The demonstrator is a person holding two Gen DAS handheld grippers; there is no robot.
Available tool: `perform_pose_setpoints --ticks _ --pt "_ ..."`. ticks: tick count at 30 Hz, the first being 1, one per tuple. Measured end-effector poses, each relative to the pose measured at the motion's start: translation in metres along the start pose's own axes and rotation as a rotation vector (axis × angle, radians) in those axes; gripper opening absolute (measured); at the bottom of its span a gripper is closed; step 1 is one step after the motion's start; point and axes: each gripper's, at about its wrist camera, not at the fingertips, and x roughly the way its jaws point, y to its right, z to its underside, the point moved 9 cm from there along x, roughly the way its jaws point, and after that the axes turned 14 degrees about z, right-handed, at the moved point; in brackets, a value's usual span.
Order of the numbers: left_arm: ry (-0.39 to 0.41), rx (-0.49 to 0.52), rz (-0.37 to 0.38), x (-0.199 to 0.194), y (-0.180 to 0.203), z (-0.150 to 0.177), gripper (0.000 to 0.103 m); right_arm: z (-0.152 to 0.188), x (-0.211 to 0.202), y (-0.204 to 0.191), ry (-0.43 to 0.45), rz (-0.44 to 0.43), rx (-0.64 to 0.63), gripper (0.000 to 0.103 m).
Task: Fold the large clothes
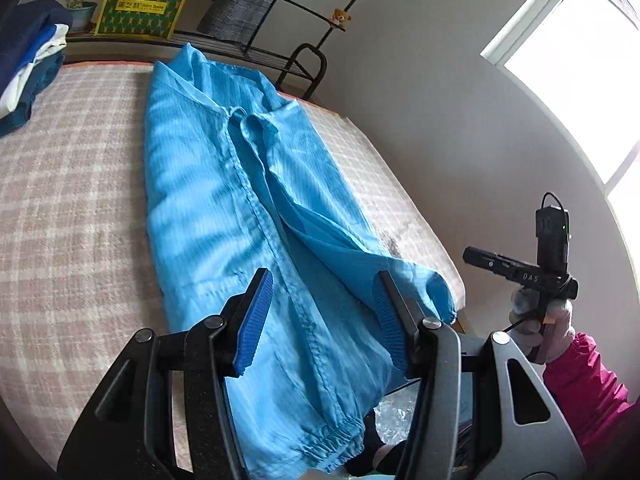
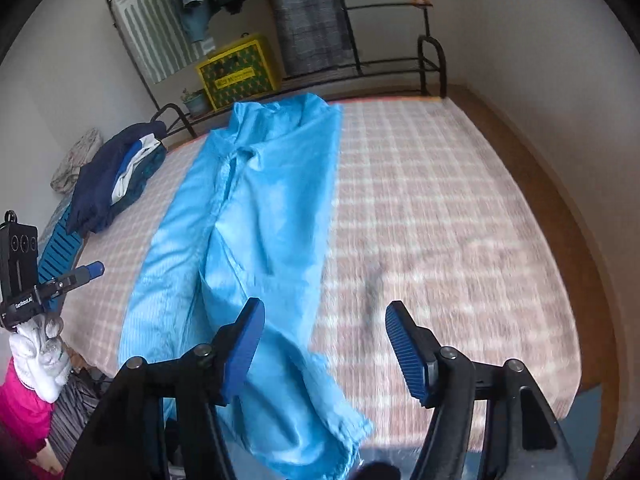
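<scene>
The left hand-held gripper (image 1: 324, 312) has its jaws apart, with nothing pressed between the blue pads; it hangs over the near end of the blue garment (image 1: 240, 208), above the long seam. The right hand-held gripper (image 2: 324, 344) also stands open and empty. Its left pad is over the garment's right edge, and its right pad is over the bare checked bed cover (image 2: 440, 220). No cloth is held by either one.

The blue garment lies lengthwise on the bed, already folded into a long narrow strip. Its far end is near the yellow box (image 2: 238, 72), and its near end, with the gathered elastic hem, hangs a little over the bed edge toward the person. A pile of dark folded clothes (image 2: 116, 176) is to the left of the garment, well apart from it.

In my judgement the step in hand is to take the near end and fold it up toward the far end. To do it well, each gripper should take one corner of the hem, both at the same level, and catch all layers together, because the loose inner flap beside the seam can slip out. The cloth looks thin and light, so a slow, even lift should keep the edges straight. The hem should land square on the far end, not on the bed cover beside it.
</scene>
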Motion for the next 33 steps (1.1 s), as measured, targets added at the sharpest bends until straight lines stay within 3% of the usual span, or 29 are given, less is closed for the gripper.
perform_pose_setpoints --ticks 3,6,7,8,10,13,17,19,22,23,25,26,29,33 --pt "-0.017 -0.006 0.022 0.016 0.014 0.011 0.053 0.029 0.015 0.007 -0.052 -0.02 -0.013 0.073" --pt "-0.029 -0.025 0.033 0.028 0.022 0.019 0.053 0.046 0.035 0.012 -0.106 0.007 -0.034 0.069" --pt "-0.032 -0.028 0.03 0.031 0.024 0.02 0.053 0.053 0.038 0.01 -0.128 -0.019 -0.032 0.04" --pt "-0.034 -0.028 0.026 0.033 0.025 0.021 0.053 0.057 0.04 0.005 -0.155 -0.034 -0.038 0.023" --pt "-0.033 -0.027 0.017 0.032 0.026 0.022 0.053 0.059 0.026 -0.008 -0.107 -0.034 -0.086 0.011" --pt "-0.02 -0.027 0.001 0.024 0.025 0.019 0.053 0.062 -0.011 -0.045 -0.032 -0.121 -0.153 0.008" --pt "0.007 -0.031 -0.024 0.013 0.02 0.01 0.053 0.085 -0.04 -0.102 -0.023 -0.239 -0.256 0.009" --pt "0.01 -0.03 -0.029 0.01 0.02 0.01 0.053 0.103 -0.041 -0.123 -0.049 -0.256 -0.327 0.027" --pt "-0.011 -0.019 -0.035 0.012 0.022 0.016 0.053 0.11 -0.047 -0.127 -0.038 -0.279 -0.349 0.035" --pt "-0.023 -0.018 -0.031 0.014 0.024 0.019 0.053 0.106 -0.048 -0.12 -0.037 -0.299 -0.312 0.037" --pt "-0.045 -0.017 -0.02 0.021 0.027 0.027 0.053 0.089 -0.046 -0.09 -0.008 -0.277 -0.206 0.06" --pt "-0.056 -0.015 -0.014 0.026 0.03 0.031 0.053 0.081 -0.04 -0.069 -0.003 -0.246 -0.144 0.063" --pt "-0.092 -0.01 -0.001 0.042 0.036 0.043 0.053 0.064 -0.004 -0.007 -0.048 -0.124 0.053 0.062" --pt "-0.151 -0.015 0.002 0.066 0.036 0.061 0.053 0.052 0.04 0.028 -0.118 -0.097 0.175 0.061"
